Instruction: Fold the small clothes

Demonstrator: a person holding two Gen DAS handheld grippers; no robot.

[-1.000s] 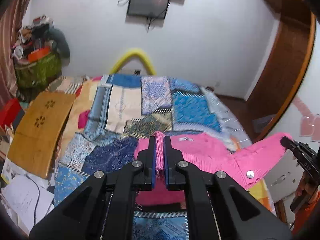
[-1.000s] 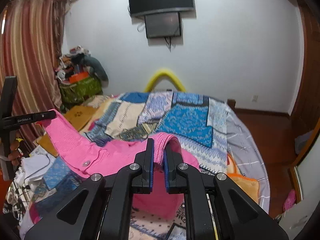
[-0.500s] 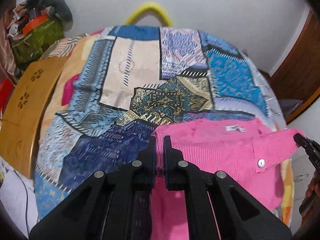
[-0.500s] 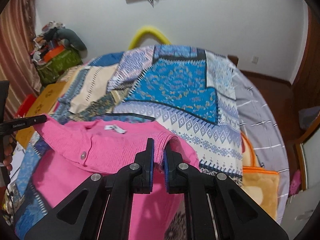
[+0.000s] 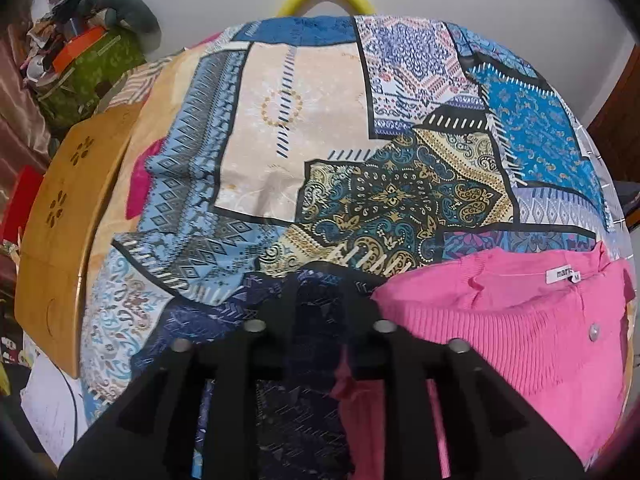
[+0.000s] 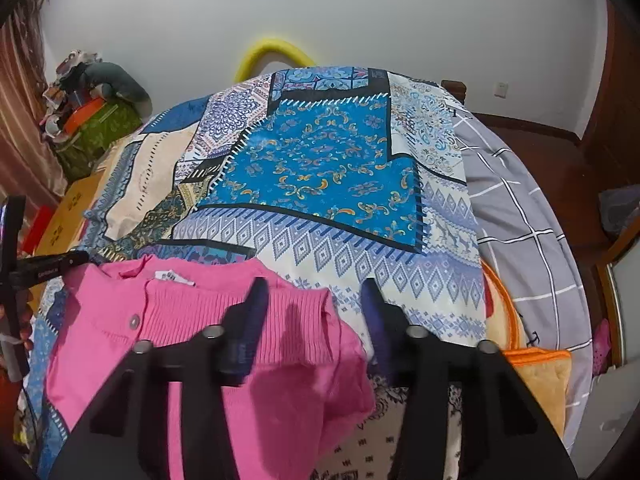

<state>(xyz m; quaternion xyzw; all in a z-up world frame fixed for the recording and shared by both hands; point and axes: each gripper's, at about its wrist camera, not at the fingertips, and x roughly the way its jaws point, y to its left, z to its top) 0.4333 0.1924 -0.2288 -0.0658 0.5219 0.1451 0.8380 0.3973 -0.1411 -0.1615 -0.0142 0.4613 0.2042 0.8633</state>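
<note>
White wall (image 6: 400, 20), patchwork-covered bed (image 6: 320, 168)

- Left gripper (image 5: 320, 300) tilts steeply down, jaws opening, pads clear of any cloth
- Right gripper (image 6: 316, 300) tilts down, jaws opening, pink knit lying loose between them

Patchwork bedspread (image 5: 320, 152) lies flat and bare across its middle and far end; passage there is unobstructed. The pink knit cardigan (image 6: 224, 320) occupies the near edge. On the left, a wooden board (image 5: 60, 232) leans against the bed, with a cluttered green box (image 5: 92, 72) behind it (tight corridor). Orange blanket (image 6: 536, 380) bounds the near right.
</note>
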